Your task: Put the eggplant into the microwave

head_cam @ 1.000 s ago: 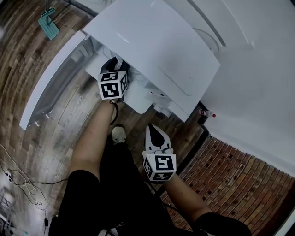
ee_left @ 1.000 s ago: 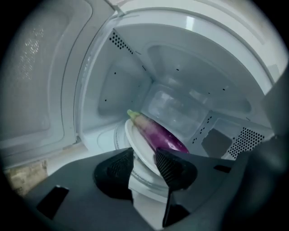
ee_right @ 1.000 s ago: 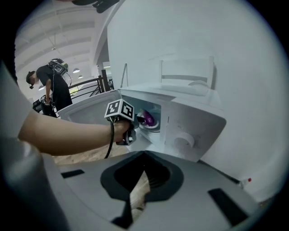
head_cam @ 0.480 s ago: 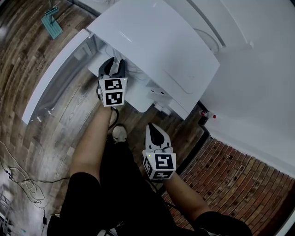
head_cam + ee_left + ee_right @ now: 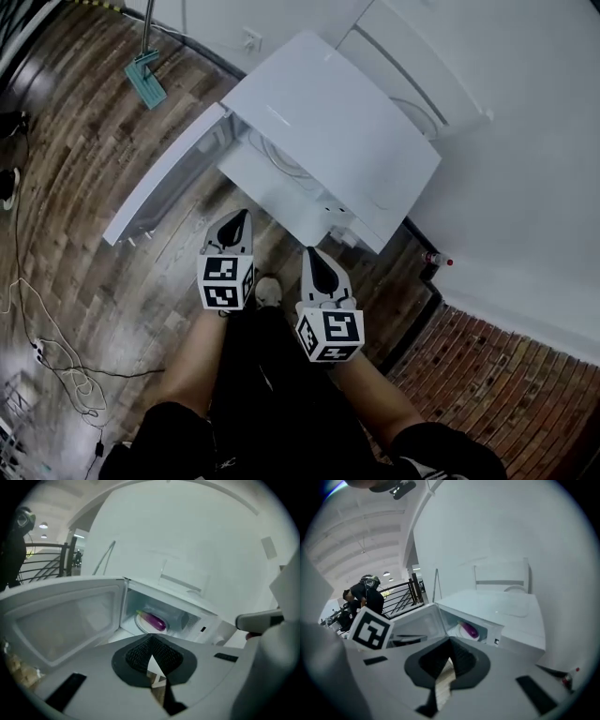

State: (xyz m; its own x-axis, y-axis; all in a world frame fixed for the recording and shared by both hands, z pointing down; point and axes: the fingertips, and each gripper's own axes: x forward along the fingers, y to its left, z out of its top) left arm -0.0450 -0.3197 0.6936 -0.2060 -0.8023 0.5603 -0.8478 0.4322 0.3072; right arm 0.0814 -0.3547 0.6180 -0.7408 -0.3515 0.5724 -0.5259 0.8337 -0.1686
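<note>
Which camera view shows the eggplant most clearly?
The left gripper view: the eggplant lies large and unobstructed inside the open microwave. The right gripper view shows it smaller. In the head view, the microwave's top hides it.

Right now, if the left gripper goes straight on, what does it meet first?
The left gripper would probably meet the open microwave at its front sill, just below the eggplant; depth is unclear.

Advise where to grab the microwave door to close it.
Take the door at its free edge, the end farthest from the hinge, probably with the left gripper coming at that edge end-on. The door stands swung wide open, a thin upright panel, so opened jaws can straddle that edge.
</note>
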